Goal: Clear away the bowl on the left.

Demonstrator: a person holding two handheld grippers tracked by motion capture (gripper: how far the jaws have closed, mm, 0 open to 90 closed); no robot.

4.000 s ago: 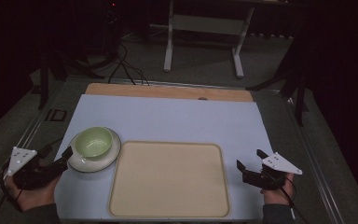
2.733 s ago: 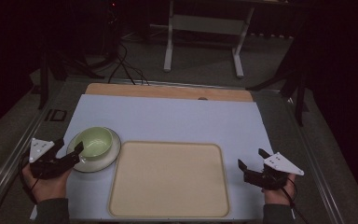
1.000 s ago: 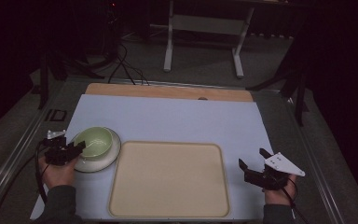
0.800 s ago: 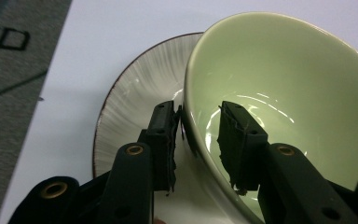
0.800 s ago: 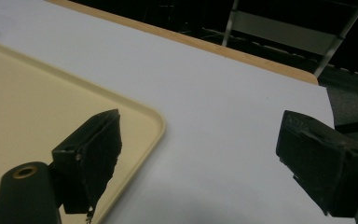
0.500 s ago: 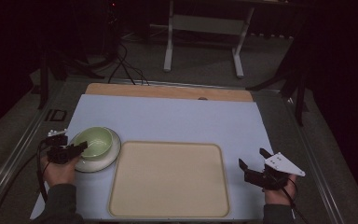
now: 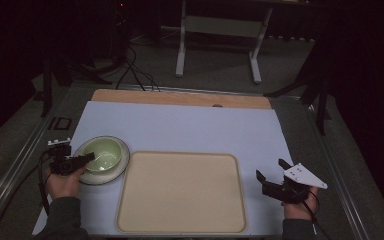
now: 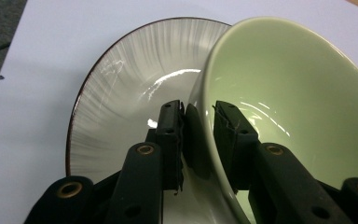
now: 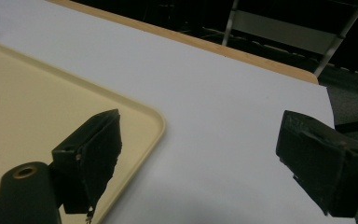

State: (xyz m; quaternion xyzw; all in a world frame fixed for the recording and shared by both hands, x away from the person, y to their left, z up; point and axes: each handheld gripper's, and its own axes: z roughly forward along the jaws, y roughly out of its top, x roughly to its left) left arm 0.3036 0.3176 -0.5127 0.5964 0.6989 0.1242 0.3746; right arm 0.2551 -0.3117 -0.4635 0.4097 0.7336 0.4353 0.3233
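The room beyond the table [image 7: 180,125] is dark, and the stand legs [image 7: 215,45] and cables [image 7: 130,70] at the far side are hard to make out. In the left gripper view the bowl [image 8: 298,102] is cut off at the right and bottom edges, and it hides the right part of the plate [image 8: 130,93] under it. In the right gripper view the tray [image 9: 37,107] runs out of frame at the left.

The tray [image 7: 180,192], beige and bare, lies at the near middle of the white table top. The plate [image 7: 122,165], grey-white with fine radial streaks and a dark rim, sits just left of it, with the pale green glossy bowl [image 7: 102,154] on it.

The left gripper [image 7: 82,160] has just been closing its jaws over the bowl's near wall: one finger [image 8: 170,135] stands outside, the other [image 8: 233,135] inside, both pads looking pressed on the rim, grasping it.

The right gripper [image 7: 275,177] hangs at the tray's right edge, jaws spread wide, holding nothing.
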